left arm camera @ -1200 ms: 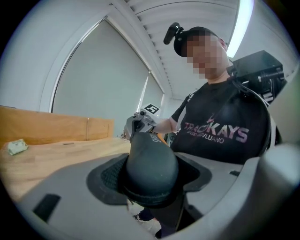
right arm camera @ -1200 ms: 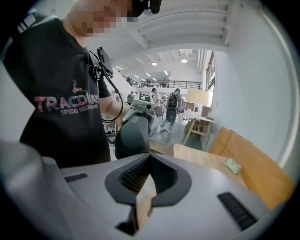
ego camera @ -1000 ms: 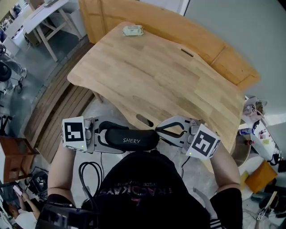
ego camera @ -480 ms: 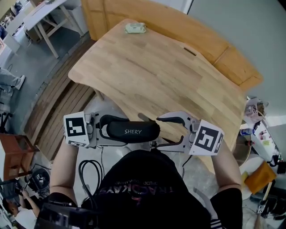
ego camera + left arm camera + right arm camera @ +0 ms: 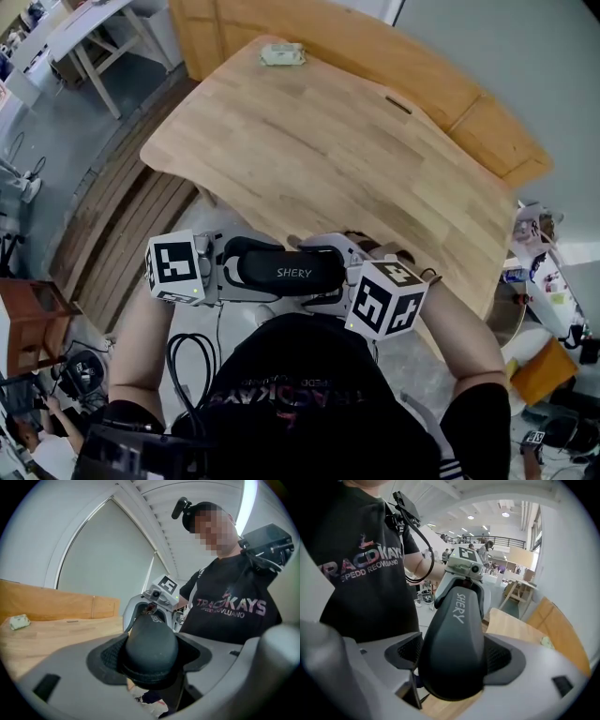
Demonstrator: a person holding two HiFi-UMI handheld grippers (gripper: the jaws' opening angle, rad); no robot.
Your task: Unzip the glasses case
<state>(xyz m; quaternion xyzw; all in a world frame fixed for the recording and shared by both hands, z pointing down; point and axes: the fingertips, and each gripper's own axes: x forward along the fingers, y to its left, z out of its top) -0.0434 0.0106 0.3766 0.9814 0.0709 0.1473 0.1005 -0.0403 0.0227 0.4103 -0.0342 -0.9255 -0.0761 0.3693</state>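
Head view: a person in a black T-shirt holds a dark glasses case point(image 5: 291, 272), lettered SHERY, in the air close to the chest at the near edge of a wooden table point(image 5: 328, 150), one hand-held gripper at each end. The left gripper point(image 5: 232, 272) is clamped on the case's left end, its pads pressing the rounded shell, as the left gripper view shows. The right gripper point(image 5: 336, 274) has the opposite end between its jaws, which are opening and do not appear to bear on the shell. A small pale object point(image 5: 281, 54) lies well apart at the table's far corner. No view shows the zipper pull clearly, so the unzipping looks not yet begun. The likely hazard lies in the support: the case appears to hang from the left grip alone, on a smooth, curved end, with nothing resting on the table. A pull from the right side could twist it in those pads or drag it free, dropping it to the floor beside the table. If the right jaws closed on the shell instead of the pull tab, the zip would stay shut.
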